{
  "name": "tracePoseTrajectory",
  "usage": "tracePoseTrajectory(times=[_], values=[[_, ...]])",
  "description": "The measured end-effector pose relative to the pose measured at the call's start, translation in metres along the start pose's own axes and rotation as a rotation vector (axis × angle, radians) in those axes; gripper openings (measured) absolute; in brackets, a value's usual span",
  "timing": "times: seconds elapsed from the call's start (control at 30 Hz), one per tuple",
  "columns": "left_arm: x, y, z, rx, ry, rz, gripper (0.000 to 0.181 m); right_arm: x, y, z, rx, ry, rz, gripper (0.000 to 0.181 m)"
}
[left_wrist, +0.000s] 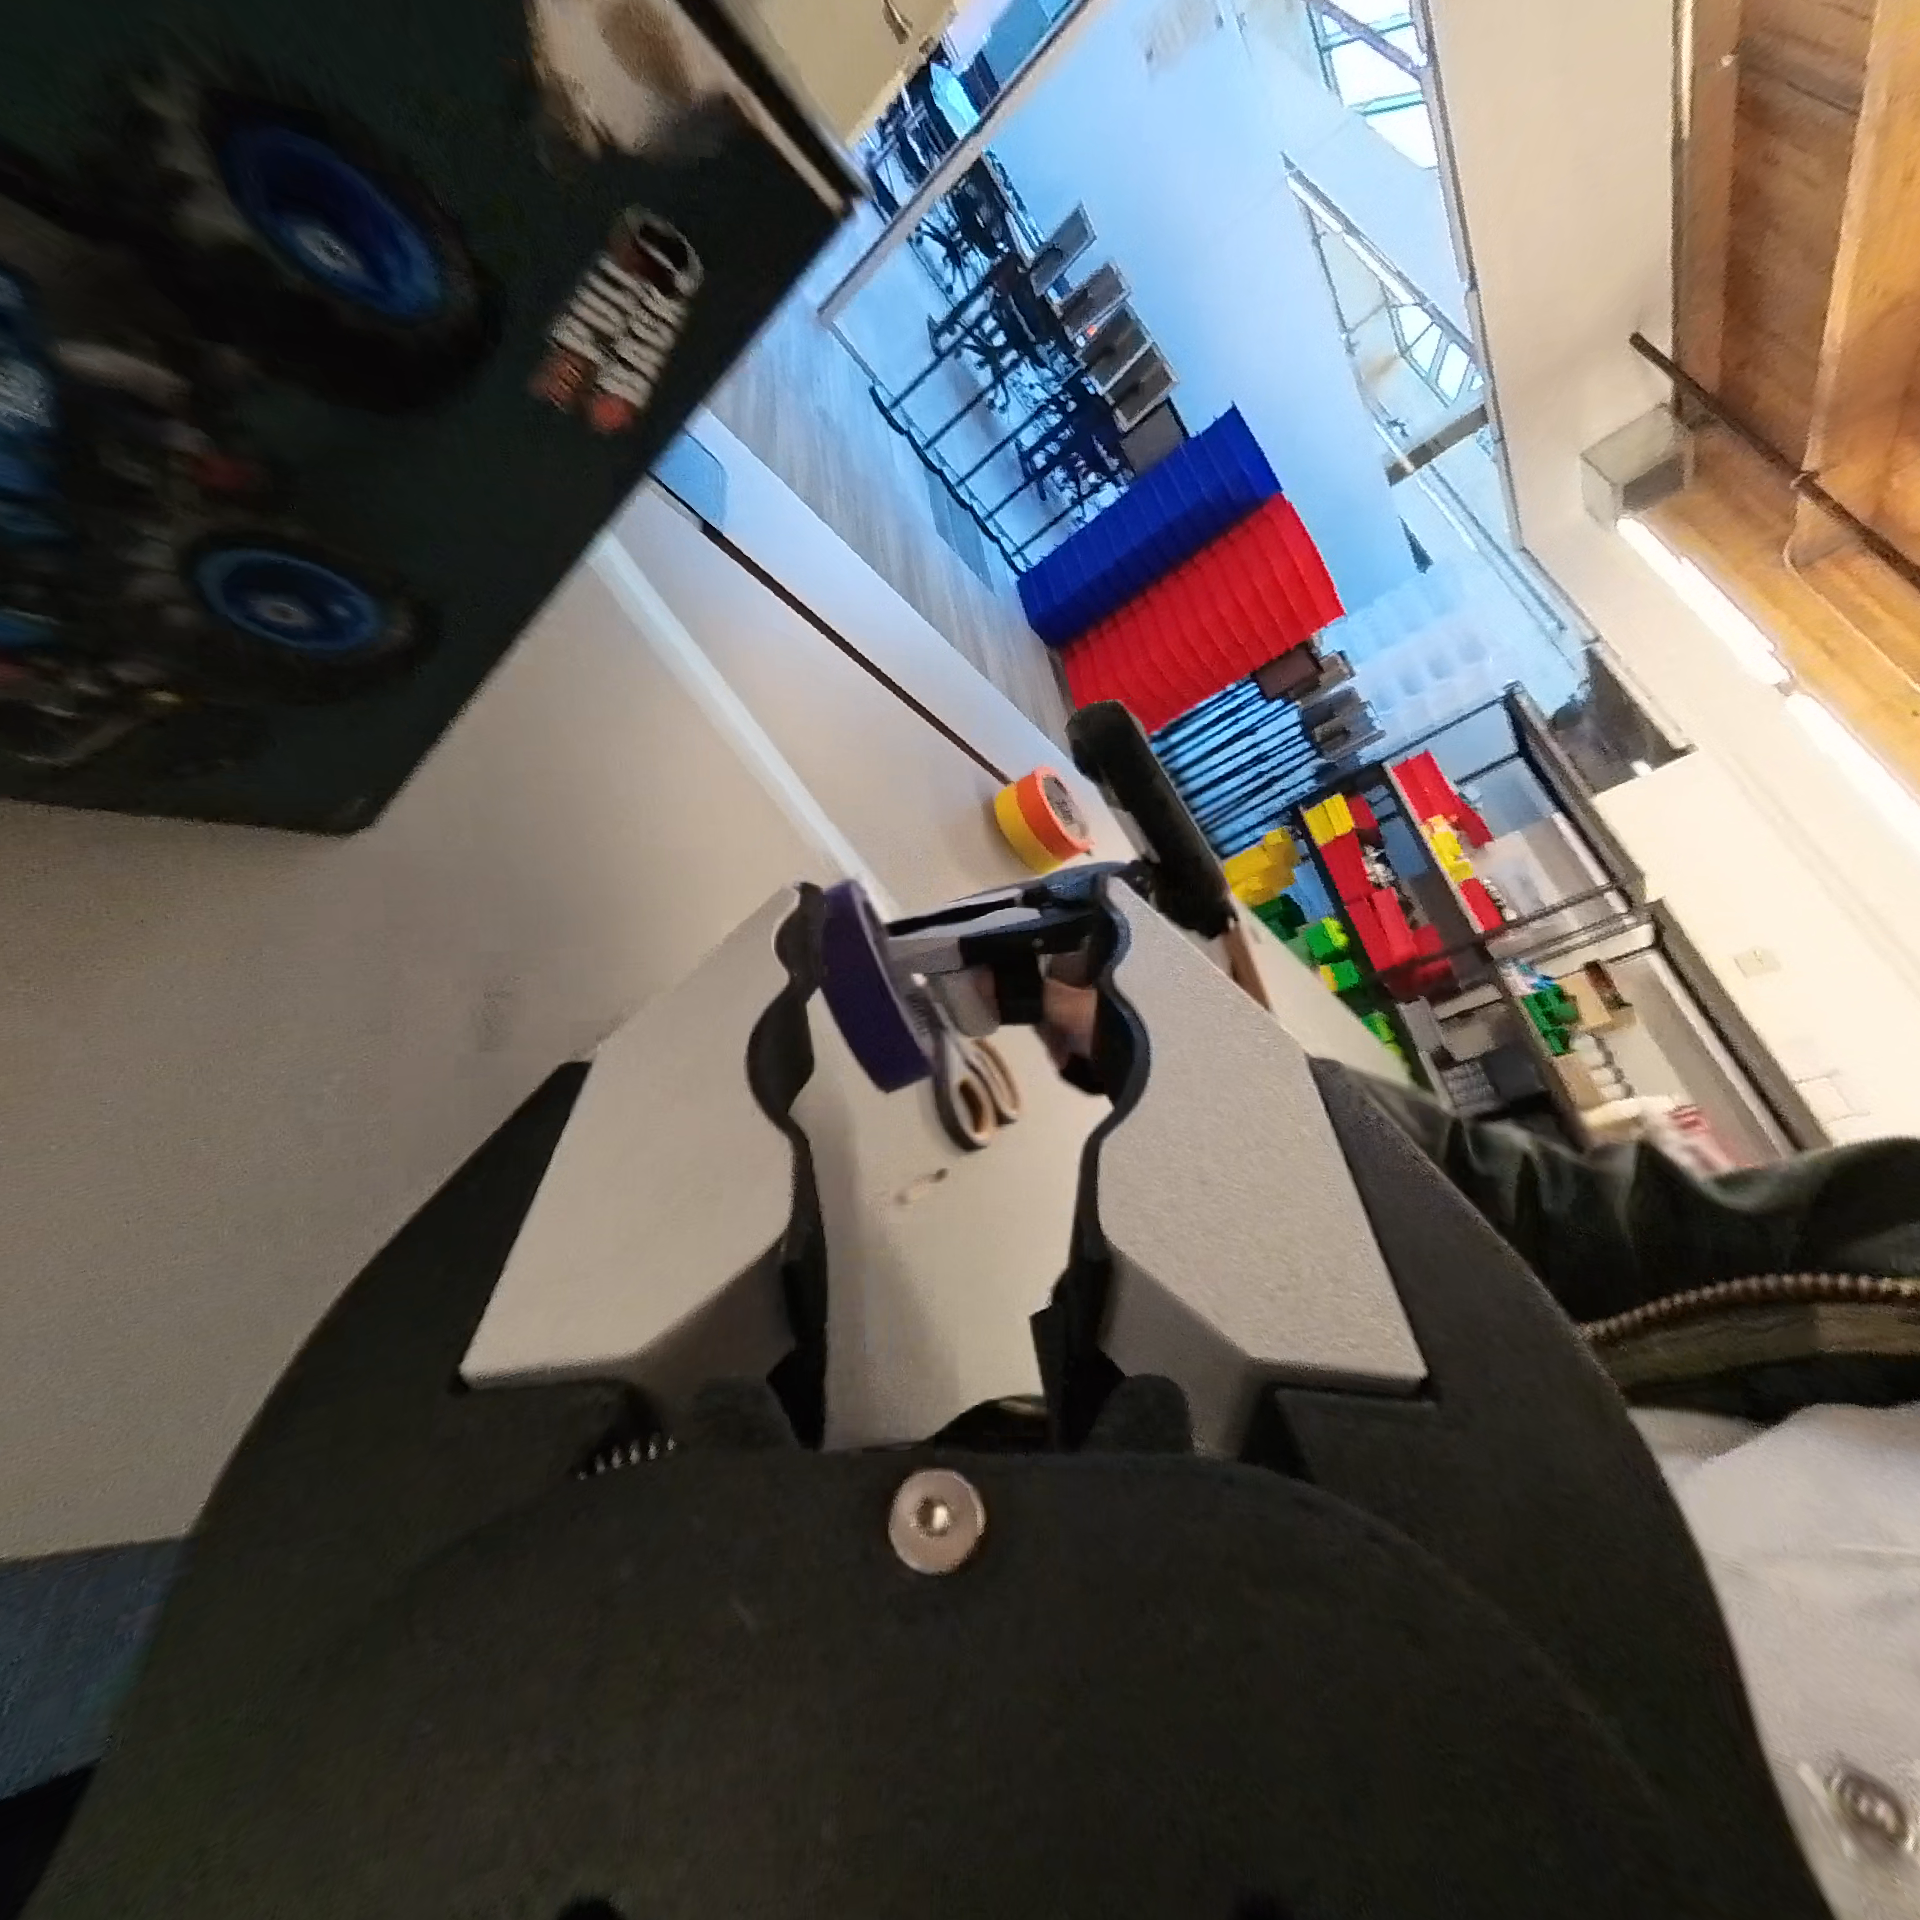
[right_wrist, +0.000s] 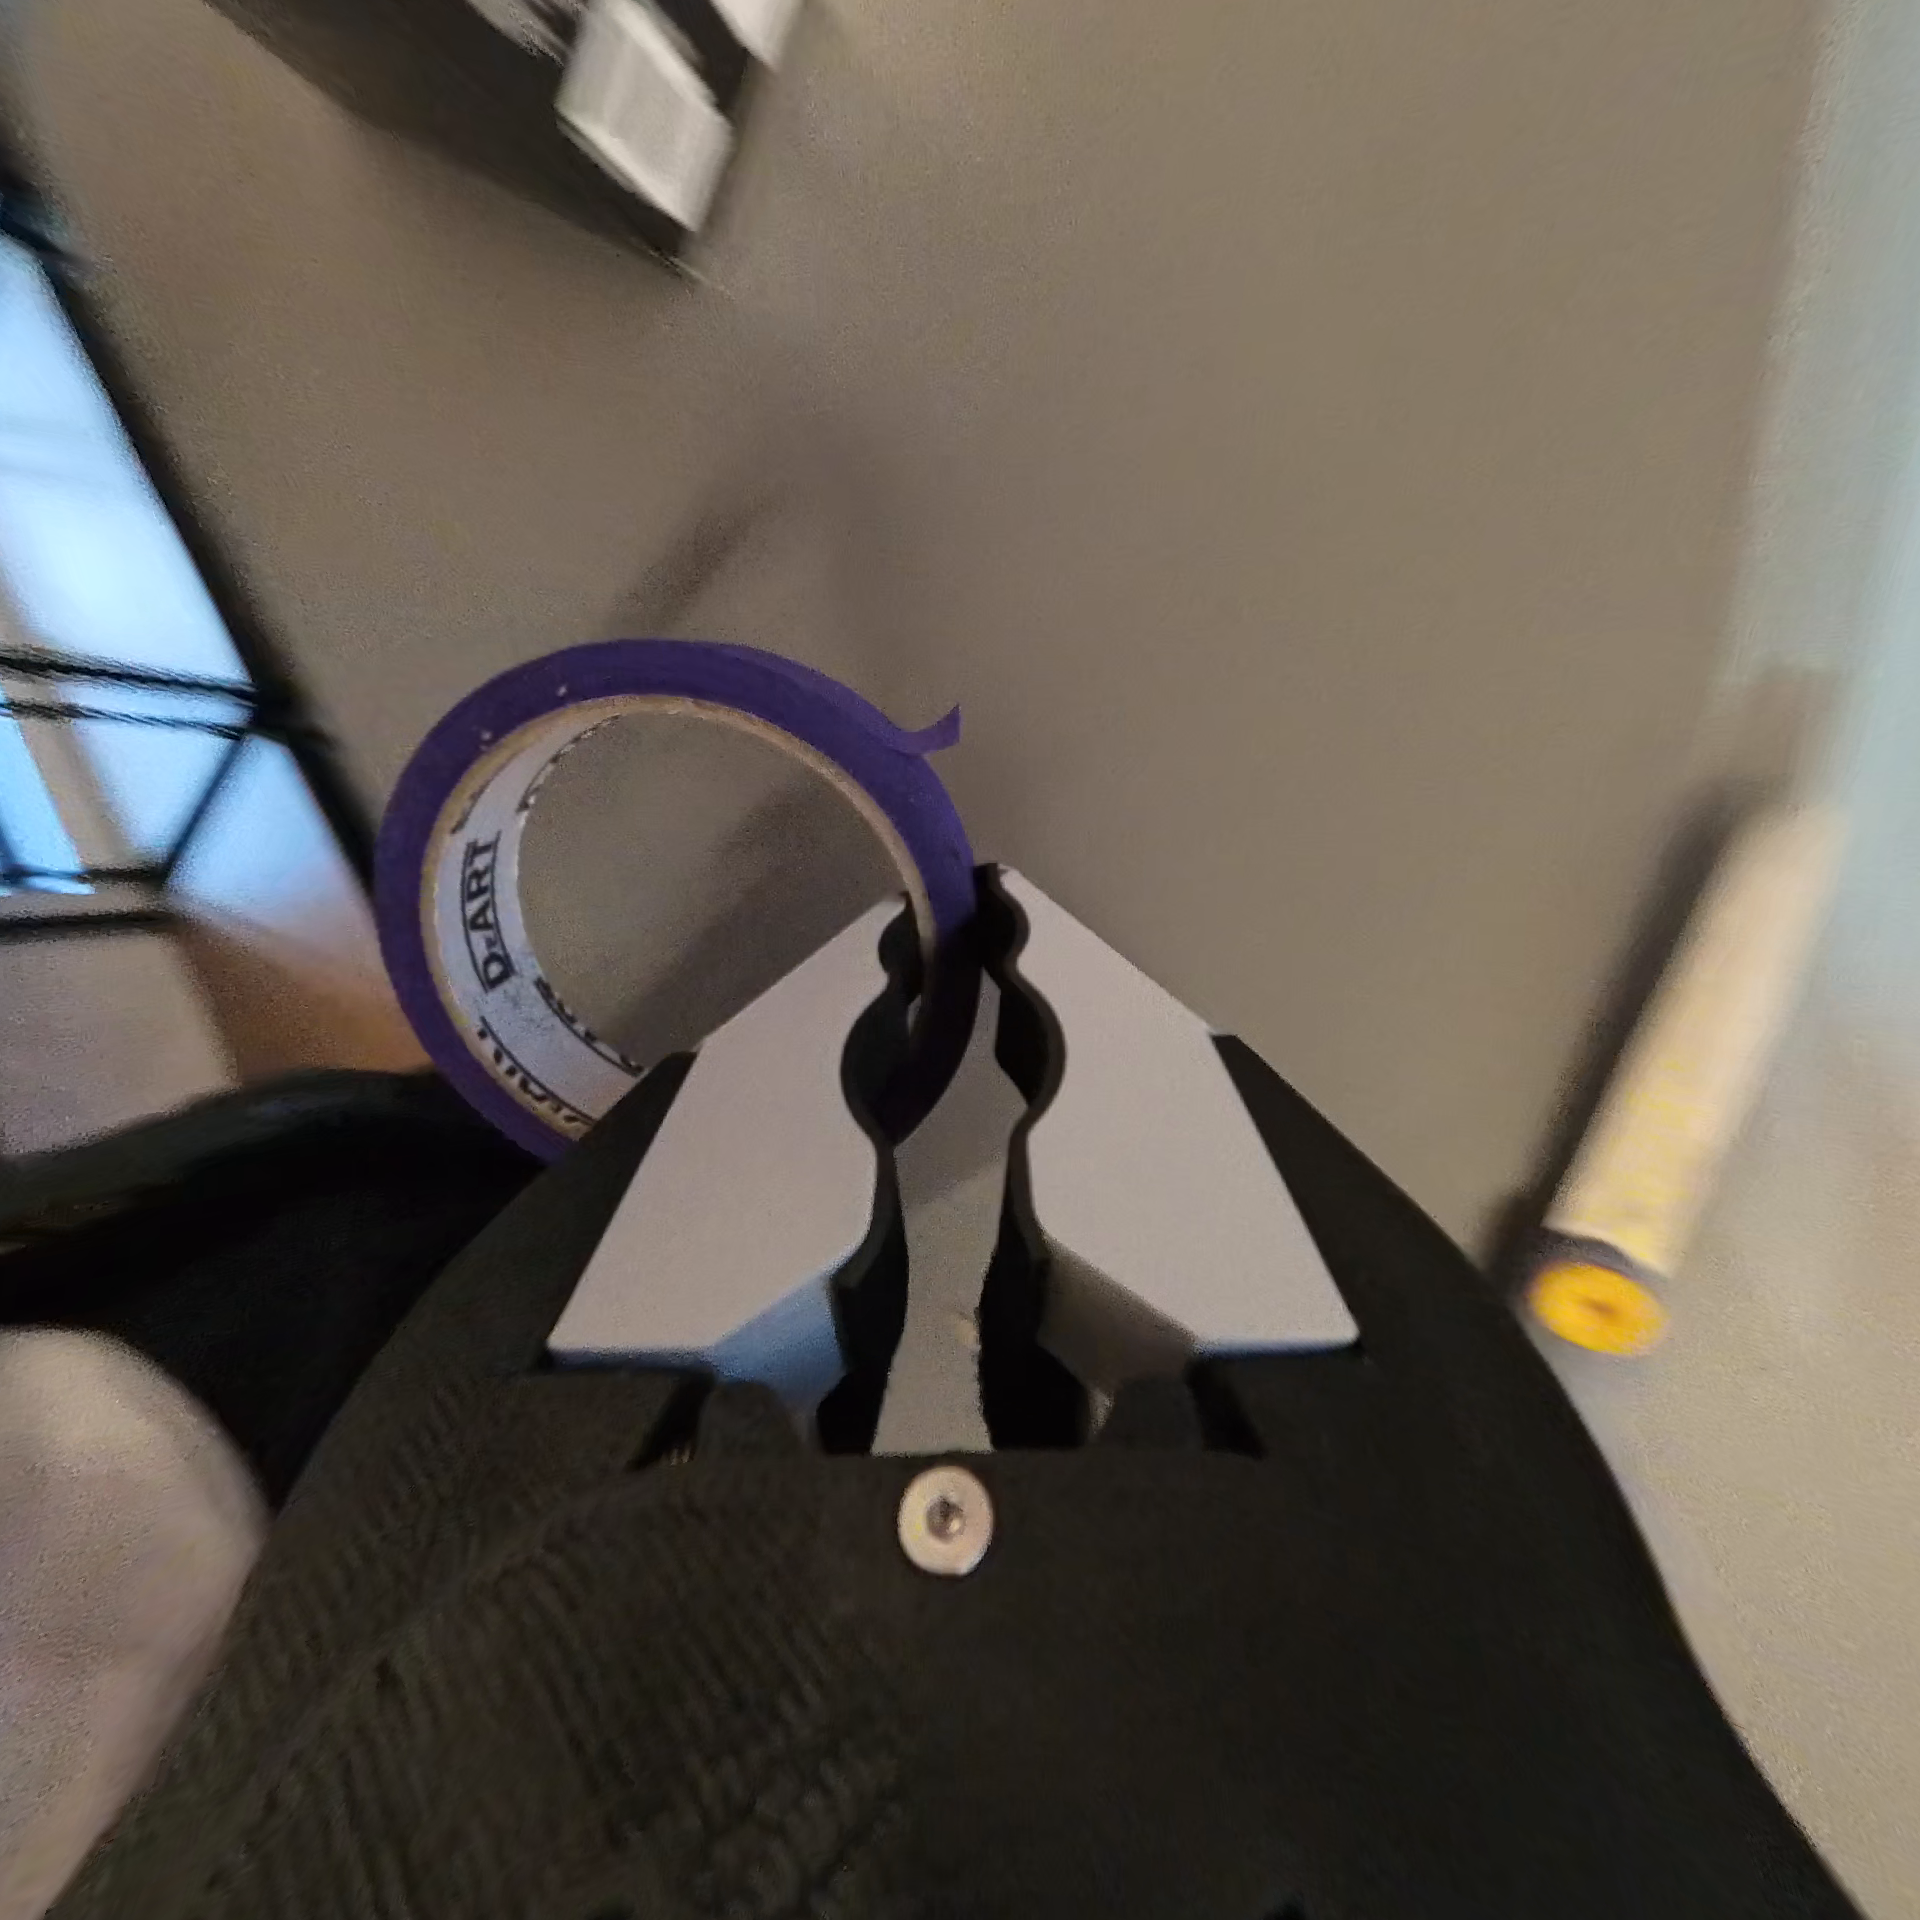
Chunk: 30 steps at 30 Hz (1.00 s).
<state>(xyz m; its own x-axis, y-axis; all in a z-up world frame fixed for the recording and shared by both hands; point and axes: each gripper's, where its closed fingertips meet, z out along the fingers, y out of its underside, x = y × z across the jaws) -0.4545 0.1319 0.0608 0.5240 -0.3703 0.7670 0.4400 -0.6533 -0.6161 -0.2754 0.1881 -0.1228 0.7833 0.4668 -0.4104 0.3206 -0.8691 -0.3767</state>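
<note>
Pinching the purple tape roll (right_wrist: 665, 894) by one wall of its ring, the right gripper (right_wrist: 951, 920) has its jaws narrowed down on it, one finger through the hole and the other on the outside. The roll hangs off to the left of the jaws, above the beige table (right_wrist: 1299, 468), with a little loose tape end sticking up at the top right of the ring. Off in the lower right of that view a white marker with a yellow cap (right_wrist: 1652, 1122) lies on the table, pretty blurry.

In the left wrist view the left gripper (left_wrist: 951, 925) has its jaws spread fairly wide with nothing between them. The same roll (left_wrist: 868, 1003) shows right by its upper left fingertip, edge-on; can't tell if it's touching or just in front. A pair of scissors (left_wrist: 977, 1101) lies on the table just behind, and an orange and yellow tape roll (left_wrist: 1039, 816) sits farther back toward the middle of the frame. A dark box with a blue-wheeled toy truck printed on it (left_wrist: 312, 395) fills the upper left.

What could go wrong, imo: the hold is only on a thin bit of the ring, so the roll could swing or slip out if the hand jerks. That loose end could also stick to a finger.
</note>
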Motion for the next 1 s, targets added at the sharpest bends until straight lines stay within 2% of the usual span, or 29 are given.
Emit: tracePoseTrajectory(times=[0.1, 0.2, 0.3, 0.37, 0.4, 0.5, 0.53, 0.6, 0.7, 0.77, 0.87, 0.93, 1.0], values=[[-0.019, -0.019, -0.033, 0.002, -0.058, 0.132, 0.050, 0.047, 0.022, 0.004, -0.163, 0.154, -0.058, 0.009], [-0.035, -0.050, -0.061, -0.007, -0.115, 0.330, 0.050, 0.068, 0.040, 0.010, -0.288, 0.244, -0.108, 0.010], [-0.050, -0.083, -0.072, -0.092, -0.151, 0.573, 0.051, 0.063, 0.036, 0.009, -0.260, 0.242, -0.094, 0.020], [-0.059, -0.108, -0.073, -0.152, -0.176, 0.728, 0.051, 0.065, 0.042, 0.001, -0.280, 0.270, -0.055, 0.047], [-0.063, -0.122, -0.073, -0.169, -0.189, 0.797, 0.050, 0.064, 0.045, -0.006, -0.284, 0.282, -0.034, 0.053], [-0.067, -0.158, -0.067, -0.222, -0.180, 0.983, 0.043, 0.056, 0.030, -0.039, -0.155, 0.346, -0.008, 0.055], [-0.068, -0.166, -0.064, -0.245, -0.168, 1.043, 0.042, 0.046, 0.015, -0.053, -0.080, 0.359, -0.025, 0.053], [-0.069, -0.178, -0.054, -0.274, -0.129, 1.168, 0.045, 0.007, -0.037, -0.081, 0.134, 0.339, -0.142, 0.051], [-0.068, -0.182, -0.030, -0.311, -0.050, 1.382, 0.044, -0.093, -0.128, -0.119, 0.470, 0.243, -0.456, 0.052], [-0.072, -0.175, -0.013, -0.370, 0.002, 1.493, 0.044, -0.151, -0.172, -0.129, 0.611, 0.246, -0.655, 0.056], [-0.079, -0.161, 0.006, -0.447, 0.083, 1.558, 0.043, -0.210, -0.211, -0.108, 0.656, 0.228, -0.899, 0.061], [-0.088, -0.156, 0.012, -0.501, 0.100, 1.578, 0.043, -0.226, -0.220, -0.079, 0.566, 0.201, -0.991, 0.060], [-0.090, -0.158, 0.016, -0.498, 0.109, 1.585, 0.040, -0.233, -0.226, -0.057, 0.490, 0.206, -1.064, 0.056]])
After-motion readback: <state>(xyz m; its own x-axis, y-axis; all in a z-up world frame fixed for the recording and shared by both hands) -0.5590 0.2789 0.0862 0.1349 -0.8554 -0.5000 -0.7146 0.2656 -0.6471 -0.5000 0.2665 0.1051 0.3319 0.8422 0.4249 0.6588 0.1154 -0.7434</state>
